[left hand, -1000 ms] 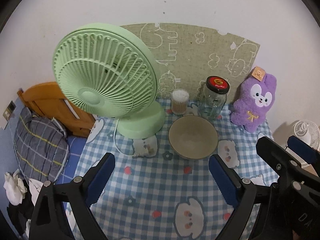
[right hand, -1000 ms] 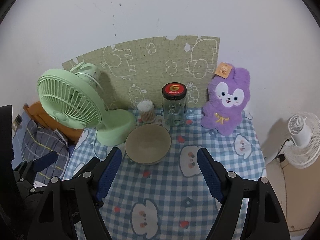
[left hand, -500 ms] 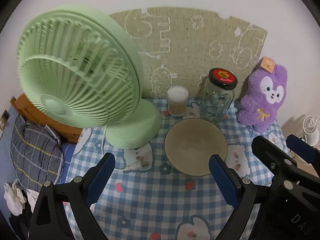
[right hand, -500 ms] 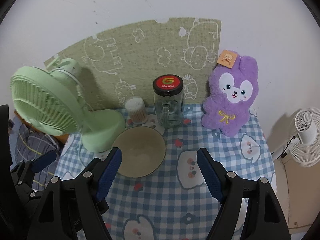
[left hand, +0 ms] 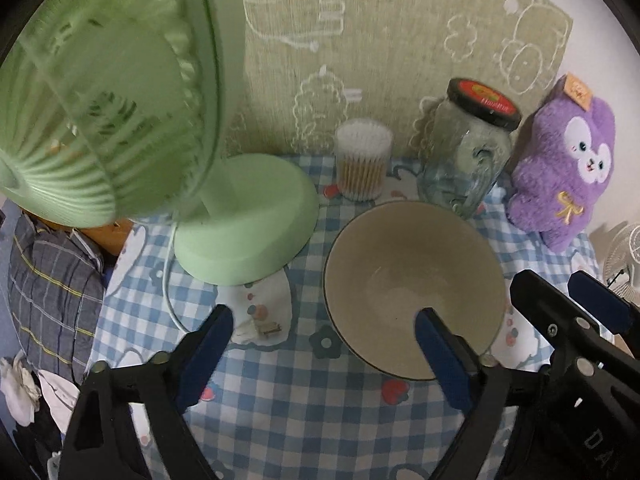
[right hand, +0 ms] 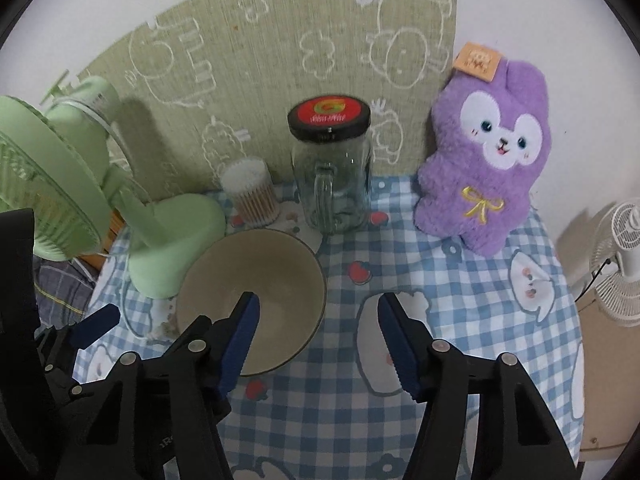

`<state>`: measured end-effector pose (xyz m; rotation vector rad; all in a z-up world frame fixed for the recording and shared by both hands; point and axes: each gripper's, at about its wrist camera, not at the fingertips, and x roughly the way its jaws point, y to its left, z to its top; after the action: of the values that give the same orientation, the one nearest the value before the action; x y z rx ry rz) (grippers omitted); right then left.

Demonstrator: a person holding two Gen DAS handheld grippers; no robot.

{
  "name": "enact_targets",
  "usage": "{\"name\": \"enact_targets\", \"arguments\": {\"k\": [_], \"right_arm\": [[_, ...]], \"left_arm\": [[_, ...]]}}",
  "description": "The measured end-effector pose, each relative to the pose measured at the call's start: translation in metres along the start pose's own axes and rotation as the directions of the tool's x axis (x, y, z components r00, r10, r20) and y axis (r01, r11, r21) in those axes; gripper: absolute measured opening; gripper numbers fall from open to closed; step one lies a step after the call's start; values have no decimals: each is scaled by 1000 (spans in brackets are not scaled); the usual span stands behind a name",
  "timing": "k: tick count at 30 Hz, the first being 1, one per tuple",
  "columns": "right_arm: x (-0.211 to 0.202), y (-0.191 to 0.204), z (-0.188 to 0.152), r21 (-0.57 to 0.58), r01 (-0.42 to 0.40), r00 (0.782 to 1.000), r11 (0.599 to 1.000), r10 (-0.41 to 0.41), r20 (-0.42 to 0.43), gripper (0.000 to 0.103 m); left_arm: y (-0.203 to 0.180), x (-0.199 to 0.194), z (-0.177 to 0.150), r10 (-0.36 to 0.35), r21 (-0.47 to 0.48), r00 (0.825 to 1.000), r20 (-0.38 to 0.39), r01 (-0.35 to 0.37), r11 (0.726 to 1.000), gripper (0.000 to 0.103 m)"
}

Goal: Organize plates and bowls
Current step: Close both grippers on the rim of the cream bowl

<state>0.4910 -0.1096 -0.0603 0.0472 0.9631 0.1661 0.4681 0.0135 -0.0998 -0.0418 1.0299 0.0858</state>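
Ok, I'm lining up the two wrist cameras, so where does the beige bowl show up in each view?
Left wrist: the bowl sits right of centre, its near rim behind the left gripper's right finger.
Right wrist: the bowl sits lower left of centre, behind the right gripper's left finger.
Shared landmark: the glass jar with a red-and-black lid, just behind the bowl.

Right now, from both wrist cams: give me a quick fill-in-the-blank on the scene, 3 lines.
1. The glass jar has a black and ____ lid.
2. The empty tan bowl sits between the jar and the green ____.
3. Both the left gripper and the right gripper are ____.

Missing words: red; fan; open
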Motion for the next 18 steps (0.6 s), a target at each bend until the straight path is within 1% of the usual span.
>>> {"name": "enact_targets", "arguments": {"k": [2,5,7,10,12,13,15,17,18], "right_arm": [[7,-1,-2,3,-2,1000,1000,2,-5,57],[16,-2,-5,7,-7,1000,1000,8,-10,53],[20,-1,-5,0,-5,1000,1000,5,-8,49],[27,0,-6,-3,-9,1000,1000,9,-14,45],[32,-1,-6,-3,-2,1000,1000,2,-15,40],[34,0,-7,-7,2,1000,1000,-2,-17,37],[40,0,-7,-19,8,1000,1000,-8,-27,34],[44,0,-9,-23,-1,999,1000,0,-35,27],[47,0,-9,-21,-7,999,1000,6,-43,26]], "left_arm": [[1,6,-1,-1,-1,1000,-4,1,1000,81],[0,11,-3,-2,0,1000,5,2,1000,77],[-1,14,-3,3,12,1000,9,-3,1000,72],[-2,21,-3,-2,20,1000,1,2,1000,62],[-3,26,-3,-13,17,1000,-12,13,1000,53],[-3,29,-3,-17,16,1000,-19,17,1000,51],[-2,35,-3,-28,0,999,-32,28,1000,43],[0,38,-3,-40,-14,999,-33,39,999,42],[0,38,-3,-41,-14,999,-27,41,999,40]]}}
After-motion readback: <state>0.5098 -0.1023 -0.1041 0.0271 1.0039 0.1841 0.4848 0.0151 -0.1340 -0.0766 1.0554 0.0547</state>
